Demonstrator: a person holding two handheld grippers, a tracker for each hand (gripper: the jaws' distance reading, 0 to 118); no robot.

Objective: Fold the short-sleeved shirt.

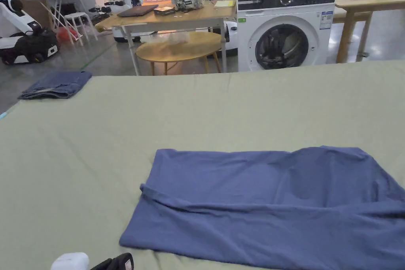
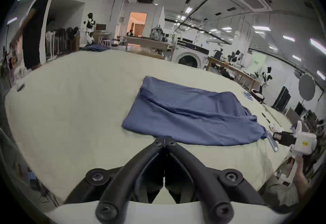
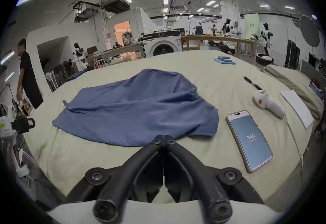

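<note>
One soft, limp blue cotton shirt (image 1: 273,199) is spread at lower centre on the green-covered table (image 1: 197,116); both jaws are clenched, empty; corners are judged best gripped.

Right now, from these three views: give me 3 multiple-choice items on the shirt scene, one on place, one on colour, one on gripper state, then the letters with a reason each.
1. Where does the phone lie?
A. on the shirt
B. on the bed cover beside the shirt
C. on the washing machine

2. What colour is the shirt?
A. blue
B. red
C. white

3. How do the jaws of the left gripper and right gripper stand?
A. both wide open
B. both closed, holding nothing
C. both clamped on the shirt

Answers:
1 B: it rests on bare bed cover, apart from the shirt's edge.
2 A: the cloth is blue throughout.
3 B: each pair of tips meets, with no cloth between.
</note>
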